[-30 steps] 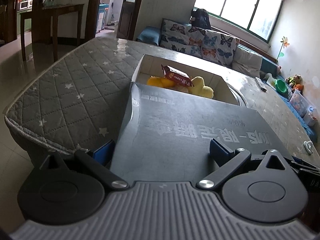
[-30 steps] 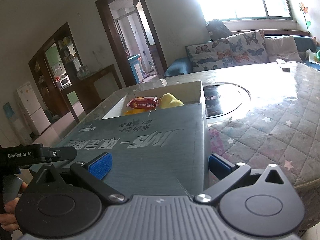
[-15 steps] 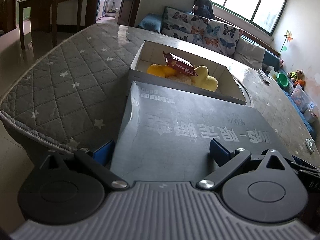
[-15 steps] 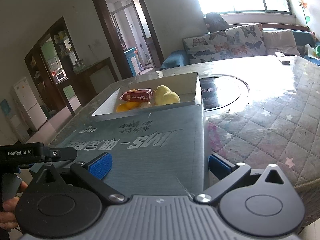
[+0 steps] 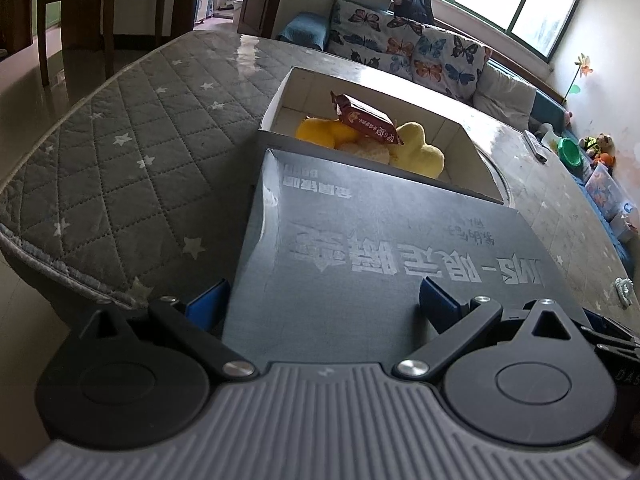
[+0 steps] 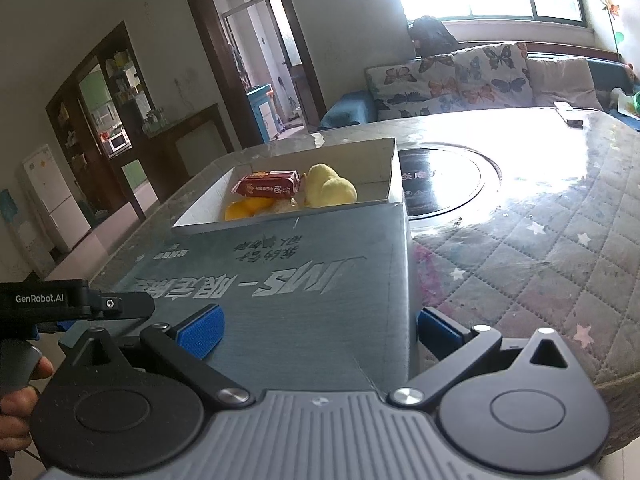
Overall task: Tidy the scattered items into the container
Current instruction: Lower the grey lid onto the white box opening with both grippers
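A dark grey box lid [image 5: 380, 264] with pale lettering fills the space between my left gripper's [image 5: 324, 302] blue pads; the gripper is shut on its near left corner. My right gripper [image 6: 320, 330] is shut on the same lid [image 6: 288, 292] at its near right corner. The lid hangs level, its far edge over the near wall of an open white-lined box [image 5: 460, 136] on the table. Inside lie a red snack packet [image 5: 368, 120], a yellow plush [image 5: 420, 152] and an orange plush [image 5: 320, 130]. The right wrist view shows the box [image 6: 360, 164], packet [image 6: 268, 188] and yellow plush [image 6: 332, 188].
The table wears a grey quilted cover with stars [image 5: 120, 168] under clear plastic. A round black inset [image 6: 444, 180] sits right of the box, a remote [image 6: 568, 114] far right. A hand [image 6: 16, 412] holds the other gripper's handle. A butterfly-cushion sofa [image 5: 400, 44] stands beyond the table.
Both grippers rose and tipped downward with the lid held between them. The box now shows more from above, and the lid's far edge has come closer to it.
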